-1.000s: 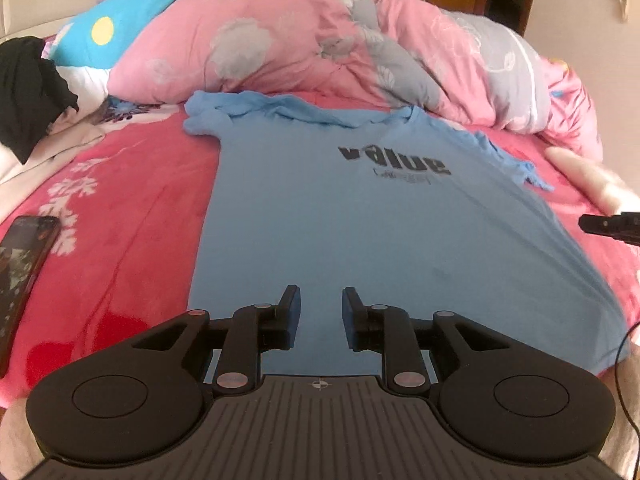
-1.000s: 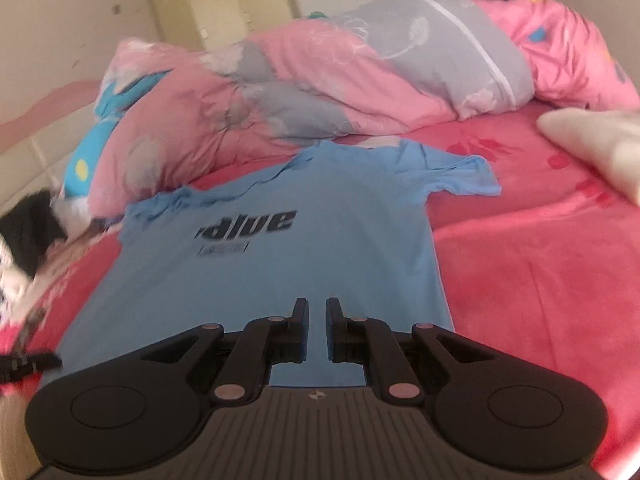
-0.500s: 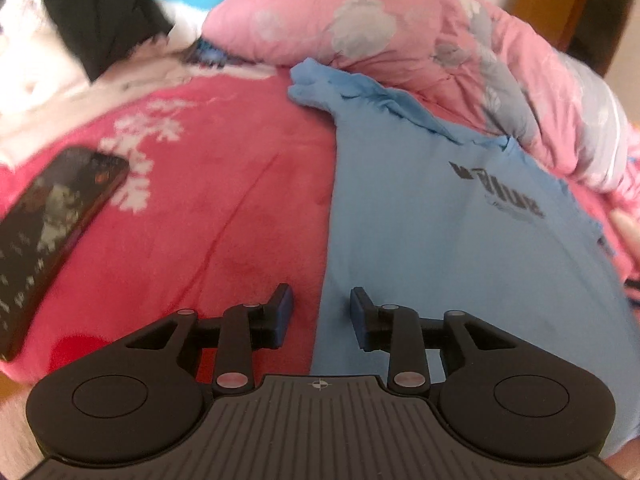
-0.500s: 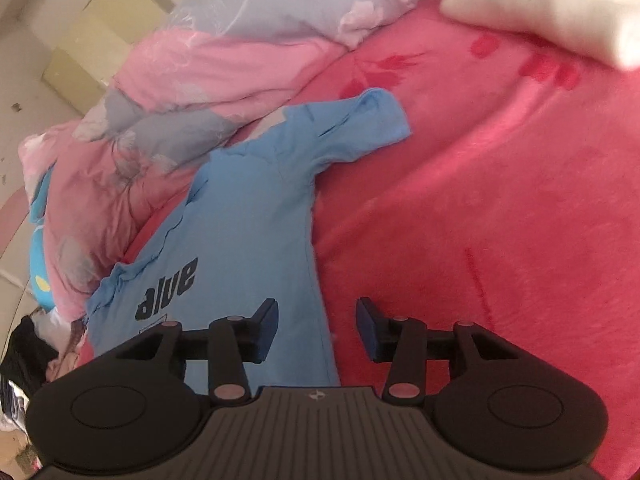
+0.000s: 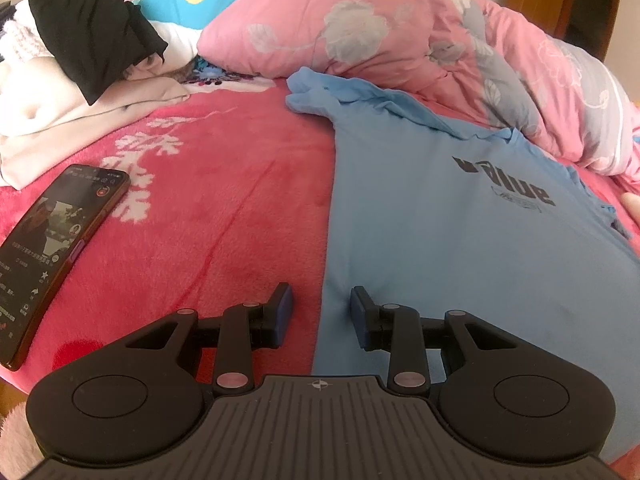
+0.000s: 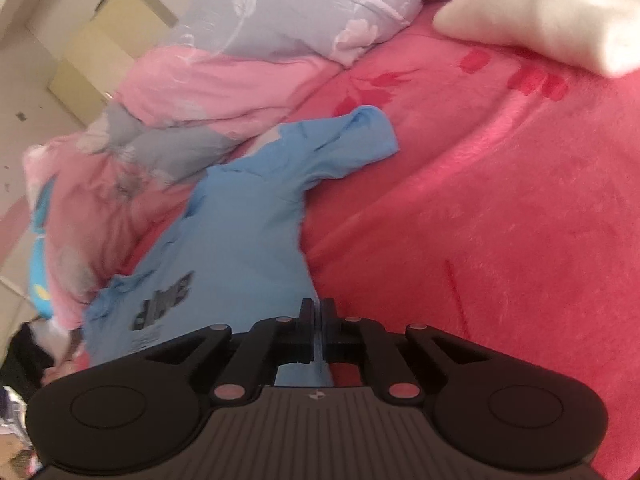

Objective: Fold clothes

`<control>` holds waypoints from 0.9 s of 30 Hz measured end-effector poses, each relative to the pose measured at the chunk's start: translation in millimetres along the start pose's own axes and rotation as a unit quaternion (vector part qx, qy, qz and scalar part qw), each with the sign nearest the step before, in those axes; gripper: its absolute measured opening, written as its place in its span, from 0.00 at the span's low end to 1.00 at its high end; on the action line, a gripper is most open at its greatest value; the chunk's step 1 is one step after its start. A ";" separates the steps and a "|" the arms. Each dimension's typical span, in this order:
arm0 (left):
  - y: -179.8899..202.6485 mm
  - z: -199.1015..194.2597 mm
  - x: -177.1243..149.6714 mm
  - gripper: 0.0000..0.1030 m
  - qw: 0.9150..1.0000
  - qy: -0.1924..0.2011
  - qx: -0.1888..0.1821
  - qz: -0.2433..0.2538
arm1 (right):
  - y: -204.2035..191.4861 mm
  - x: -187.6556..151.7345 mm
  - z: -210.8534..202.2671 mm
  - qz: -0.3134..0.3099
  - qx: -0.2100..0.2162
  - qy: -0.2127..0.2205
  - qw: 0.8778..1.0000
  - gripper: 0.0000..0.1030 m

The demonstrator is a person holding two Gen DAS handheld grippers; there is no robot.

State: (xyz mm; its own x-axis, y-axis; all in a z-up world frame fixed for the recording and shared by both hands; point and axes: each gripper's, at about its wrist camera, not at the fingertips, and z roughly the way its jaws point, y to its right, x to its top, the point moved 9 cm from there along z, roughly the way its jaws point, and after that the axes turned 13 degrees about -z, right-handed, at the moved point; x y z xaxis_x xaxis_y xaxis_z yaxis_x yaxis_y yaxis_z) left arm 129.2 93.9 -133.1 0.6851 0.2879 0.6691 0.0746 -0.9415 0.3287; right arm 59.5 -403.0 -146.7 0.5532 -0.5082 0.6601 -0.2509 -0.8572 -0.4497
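Note:
A light blue T-shirt [image 5: 440, 220] with black lettering lies flat, front up, on a red blanket [image 5: 220, 200]. My left gripper [image 5: 320, 306] is open low over the shirt's left side edge near the hem. One finger is over the blanket and the other over the cloth. In the right wrist view the same T-shirt [image 6: 240, 240] runs away toward its spread sleeve. My right gripper [image 6: 318, 312] is closing its jaws on the shirt's right side edge, and a thin fold of blue cloth shows pinched between the pads.
A lit phone [image 5: 56, 248] lies on the blanket at the left. A black garment [image 5: 92, 32] tops a pile of pale clothes at the back left. A bunched pink and grey quilt [image 5: 360, 28] lies behind the shirt. A white pillow [image 6: 540, 12] is at the far right.
The left gripper moved from over the hem to the shirt's left edge and widened. The right gripper rolled, went to the right edge, opened, then closed on the cloth.

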 end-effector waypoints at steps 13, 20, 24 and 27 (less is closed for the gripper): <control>-2.2 -1.4 -0.1 0.31 1.000 0.000 -0.008 -0.023 | -20.4 -54.7 -44.9 -0.114 -0.039 -0.050 0.991 0.03; -4.0 -2.3 -3.0 0.32 0.999 0.015 -0.020 -0.019 | -12.3 -51.5 -45.5 -0.138 -0.080 -0.035 0.987 0.02; -5.5 -3.2 -4.4 0.32 0.999 0.026 -0.030 -0.019 | -16.0 -40.6 -49.8 -0.127 -0.076 -0.044 0.988 0.07; -6.6 -3.5 -3.9 0.32 0.999 0.027 -0.036 -0.023 | -17.3 -15.5 -50.0 -0.093 -0.057 -0.028 0.994 0.20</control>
State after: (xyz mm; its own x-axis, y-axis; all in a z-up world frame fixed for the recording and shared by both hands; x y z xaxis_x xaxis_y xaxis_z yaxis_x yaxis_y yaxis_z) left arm 123.6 99.5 -135.5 0.6428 0.3404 0.6862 0.0507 -0.9128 0.4053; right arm 15.5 -384.4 -119.0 0.6410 -0.3375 0.6894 -0.2267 -0.9413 -0.2501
